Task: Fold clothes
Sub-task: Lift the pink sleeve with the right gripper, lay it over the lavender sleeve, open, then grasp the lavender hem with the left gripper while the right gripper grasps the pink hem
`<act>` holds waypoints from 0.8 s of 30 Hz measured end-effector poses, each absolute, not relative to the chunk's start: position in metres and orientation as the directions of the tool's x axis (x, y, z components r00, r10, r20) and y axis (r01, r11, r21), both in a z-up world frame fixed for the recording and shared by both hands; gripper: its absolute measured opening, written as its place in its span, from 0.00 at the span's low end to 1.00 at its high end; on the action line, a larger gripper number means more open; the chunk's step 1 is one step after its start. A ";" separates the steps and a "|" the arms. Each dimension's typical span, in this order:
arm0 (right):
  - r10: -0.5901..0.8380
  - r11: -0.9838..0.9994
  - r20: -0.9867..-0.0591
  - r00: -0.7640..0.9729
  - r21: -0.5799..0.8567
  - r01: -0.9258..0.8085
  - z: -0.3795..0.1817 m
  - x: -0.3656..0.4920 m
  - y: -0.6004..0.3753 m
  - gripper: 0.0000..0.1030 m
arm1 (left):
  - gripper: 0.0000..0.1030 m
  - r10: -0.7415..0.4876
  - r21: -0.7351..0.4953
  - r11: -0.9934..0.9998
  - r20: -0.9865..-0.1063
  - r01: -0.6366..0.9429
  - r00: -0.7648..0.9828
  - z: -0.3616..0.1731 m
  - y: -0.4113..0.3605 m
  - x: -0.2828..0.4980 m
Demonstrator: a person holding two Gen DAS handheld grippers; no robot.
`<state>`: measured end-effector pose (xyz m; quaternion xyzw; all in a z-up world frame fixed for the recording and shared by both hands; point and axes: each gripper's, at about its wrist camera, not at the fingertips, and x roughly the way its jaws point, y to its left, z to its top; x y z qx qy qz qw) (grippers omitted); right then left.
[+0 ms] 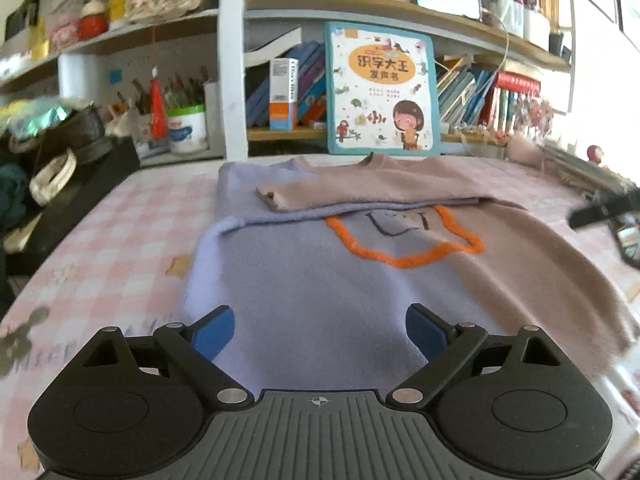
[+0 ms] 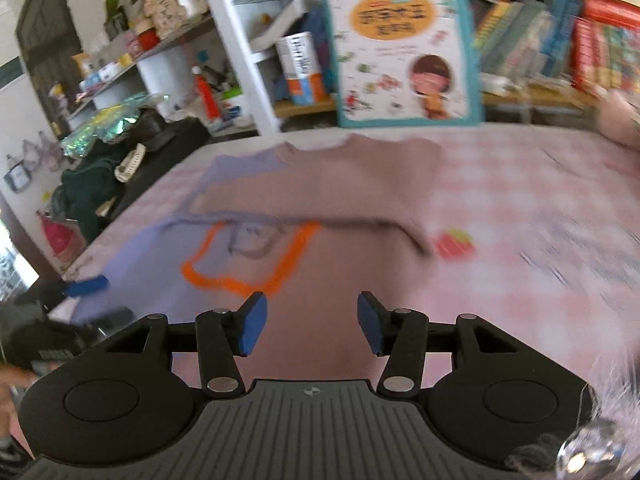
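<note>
Lengthwise, sweater (image 1: 320, 300) collar toward bookshelf (image 1: 360, 132)

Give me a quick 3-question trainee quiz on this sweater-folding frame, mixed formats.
1. True or false: the left hand-held gripper is shut on the sweater.
2. Multiple choice: the outline stitched on the sweater's front is A) green, B) orange, C) black.
3. Short answer: what stands upright against the shelf behind the sweater?

Key
1. False. Its jaws stand open above the lavender part, with no cloth pinched.
2. B.
3. A children's picture book with a teal border, behind the neckline; a sleeve is already folded across the chest.
</note>
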<state>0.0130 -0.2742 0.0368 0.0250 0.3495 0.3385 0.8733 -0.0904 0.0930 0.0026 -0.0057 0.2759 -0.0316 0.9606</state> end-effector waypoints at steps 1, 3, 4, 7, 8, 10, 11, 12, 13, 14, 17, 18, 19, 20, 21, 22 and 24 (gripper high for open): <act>0.599 0.780 -0.593 0.538 0.280 -0.559 0.034 0.004 -0.283 0.46 | 0.91 -0.062 -0.044 0.998 -0.533 0.045 0.844 0.004 0.097 -0.097; 0.582 0.799 -0.590 0.560 0.286 -0.529 0.028 -0.011 -0.298 0.46 | 0.91 -0.051 -0.072 0.997 -0.537 0.015 0.842 0.008 0.104 -0.110; 0.579 0.805 -0.583 0.570 0.297 -0.513 0.025 -0.019 -0.305 0.46 | 0.91 -0.045 -0.080 0.997 -0.535 0.002 0.843 0.010 0.106 -0.117; 0.580 0.812 -0.558 0.593 0.339 -0.476 0.018 -0.036 -0.319 0.46 | 0.91 -0.013 -0.069 0.997 -0.535 -0.029 0.845 0.017 0.108 -0.134; 0.582 0.812 -0.549 0.600 0.348 -0.469 0.016 -0.040 -0.322 0.46 | 0.91 -0.003 -0.062 0.997 -0.533 -0.035 0.846 0.019 0.108 -0.139; 0.584 0.811 -0.529 0.615 0.362 -0.459 0.015 -0.048 -0.327 0.46 | 0.91 0.005 -0.059 0.997 -0.525 -0.042 0.851 0.022 0.107 -0.148; 0.585 0.811 -0.519 0.623 0.369 -0.454 0.014 -0.052 -0.329 0.46 | 0.90 -0.001 -0.068 0.997 -0.518 -0.041 0.855 0.023 0.108 -0.151; 0.586 0.810 -0.509 0.630 0.376 -0.450 0.013 -0.057 -0.331 0.46 | 0.85 -0.006 -0.078 0.996 -0.510 -0.039 0.860 0.023 0.109 -0.154; 0.593 0.805 -0.500 0.632 0.389 -0.448 0.012 -0.060 -0.333 0.45 | 0.76 -0.012 -0.088 0.995 -0.503 -0.038 0.864 0.024 0.111 -0.157; 0.600 0.799 -0.496 0.627 0.401 -0.448 0.011 -0.062 -0.334 0.44 | 0.71 -0.005 -0.094 0.994 -0.509 -0.050 0.861 0.023 0.113 -0.157; 0.622 0.782 -0.496 0.605 0.433 -0.449 0.008 -0.064 -0.333 0.41 | 0.50 0.017 -0.114 0.989 -0.528 -0.090 0.849 0.019 0.123 -0.154; 0.633 0.773 -0.495 0.595 0.444 -0.454 0.007 -0.064 -0.332 0.38 | 0.50 0.025 -0.122 0.987 -0.535 -0.106 0.844 0.018 0.127 -0.152; 0.644 0.764 -0.494 0.584 0.454 -0.458 0.006 -0.064 -0.330 0.37 | 0.50 0.033 -0.121 0.986 -0.539 -0.117 0.842 0.017 0.130 -0.149; 0.650 0.760 -0.495 0.577 0.456 -0.463 0.006 -0.064 -0.328 0.37 | 0.50 0.042 -0.121 0.984 -0.543 -0.127 0.839 0.016 0.132 -0.147; 0.647 0.762 -0.502 0.574 0.454 -0.462 0.005 -0.063 -0.327 0.37 | 0.50 0.041 -0.127 0.983 -0.546 -0.131 0.837 0.015 0.134 -0.146; 0.642 0.766 -0.509 0.573 0.450 -0.458 0.004 -0.062 -0.325 0.37 | 0.50 0.026 -0.143 0.982 -0.548 -0.125 0.836 0.015 0.135 -0.144; 0.635 0.772 -0.524 0.568 0.448 -0.451 0.002 -0.059 -0.321 0.37 | 0.50 -0.010 -0.184 0.977 -0.550 -0.109 0.835 0.011 0.136 -0.141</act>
